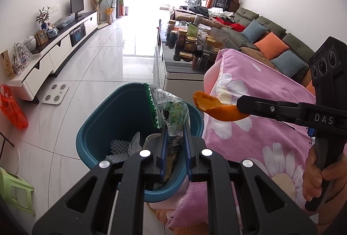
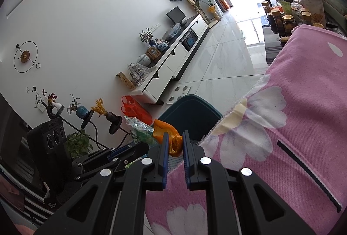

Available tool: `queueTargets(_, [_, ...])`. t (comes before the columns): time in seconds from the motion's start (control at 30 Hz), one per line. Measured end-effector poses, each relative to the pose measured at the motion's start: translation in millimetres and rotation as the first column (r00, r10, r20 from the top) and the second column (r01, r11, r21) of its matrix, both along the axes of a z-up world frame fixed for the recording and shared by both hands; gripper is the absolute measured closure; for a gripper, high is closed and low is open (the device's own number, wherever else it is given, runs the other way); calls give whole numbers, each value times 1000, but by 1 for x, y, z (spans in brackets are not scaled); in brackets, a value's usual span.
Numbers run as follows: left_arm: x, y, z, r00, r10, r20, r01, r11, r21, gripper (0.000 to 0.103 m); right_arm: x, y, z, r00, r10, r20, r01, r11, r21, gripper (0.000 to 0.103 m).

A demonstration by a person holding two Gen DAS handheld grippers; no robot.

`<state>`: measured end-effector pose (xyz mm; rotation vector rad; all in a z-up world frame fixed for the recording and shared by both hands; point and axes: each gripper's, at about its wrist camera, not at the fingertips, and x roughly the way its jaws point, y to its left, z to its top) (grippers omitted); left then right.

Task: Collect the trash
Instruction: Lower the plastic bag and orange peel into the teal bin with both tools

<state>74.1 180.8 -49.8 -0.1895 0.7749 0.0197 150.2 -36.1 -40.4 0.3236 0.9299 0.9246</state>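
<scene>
Because the left wrist view looks straight down into the teal bin, it gives the best read on progress: the bin, a smooth plastic tub with rounded corners standing on the glossy marble floor, already holds a white foam fruit net, crumpled paper and what looks like a cup rim, so some trash is judged collected. The left gripper hangs over the bin with its jaws clenched on a crinkly clear plastic wrapper printed in green, not yet let go. To its right the right gripper reaches in from over the pink floral blanket, a fuzzy woven cloth with white daisies, its jaws pinching a curled orange peel, waxy outside and pale within, held just short of the bin's rim. In the right wrist view, tilted hard, the right gripper shows the peel wedged between its blue-lined jaws, with the bin beyond and below and the wrapper just left of it in the other tool. The blanket fills the right side, its frayed edge near the bin. What seems left is dropping both pieces in; whether more litter remains on the blanket cannot be told, since none shows here.
</scene>
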Motion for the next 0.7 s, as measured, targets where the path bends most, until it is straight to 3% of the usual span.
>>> queueTargets(0.7, [8, 7, -9, 1000, 17, -20, -17, 1000, -2, 89, 9, 20, -6, 1000, 18, -15, -18, 999, -32, 92])
